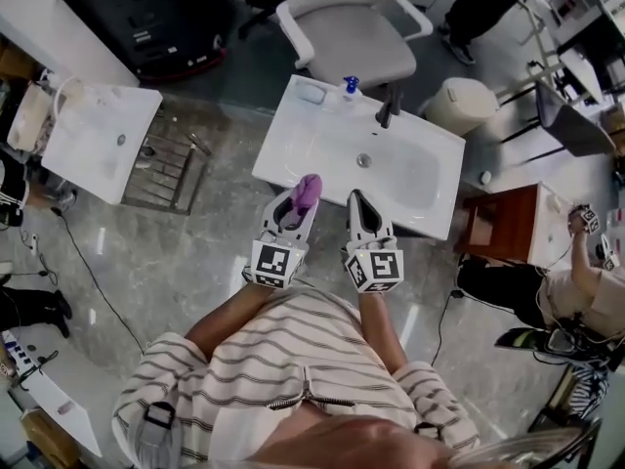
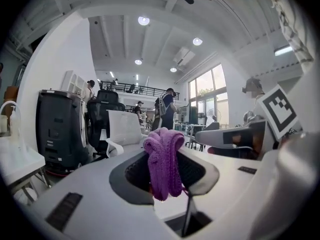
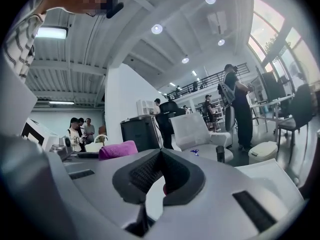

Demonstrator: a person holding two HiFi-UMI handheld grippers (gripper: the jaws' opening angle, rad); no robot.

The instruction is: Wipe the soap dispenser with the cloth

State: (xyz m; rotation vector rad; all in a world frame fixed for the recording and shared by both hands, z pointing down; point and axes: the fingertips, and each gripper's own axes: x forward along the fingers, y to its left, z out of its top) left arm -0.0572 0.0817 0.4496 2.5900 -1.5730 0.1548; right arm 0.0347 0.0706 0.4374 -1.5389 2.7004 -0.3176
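Note:
The soap dispenser (image 1: 350, 87), a small bottle with a blue pump, stands at the far rim of the white sink (image 1: 293, 145), left of the black faucet (image 1: 389, 106). My left gripper (image 1: 301, 195) hovers at the sink's near edge, shut on a bunched purple cloth (image 1: 309, 190). In the left gripper view the cloth (image 2: 164, 161) hangs folded between the closed jaws. My right gripper (image 1: 358, 203) is beside it, shut and empty. The right gripper view shows the closed pads (image 3: 145, 176), the cloth (image 3: 117, 149) to the left and the dispenser's blue top (image 3: 194, 152) far ahead.
A white office chair (image 1: 352, 27) stands behind the sink, with a pale bin (image 1: 464, 101) to its right. A second white sink (image 1: 98, 135) and a black unit (image 1: 156, 13) are at the left. A wooden table (image 1: 508, 223) and a seated person (image 1: 576, 291) are at the right.

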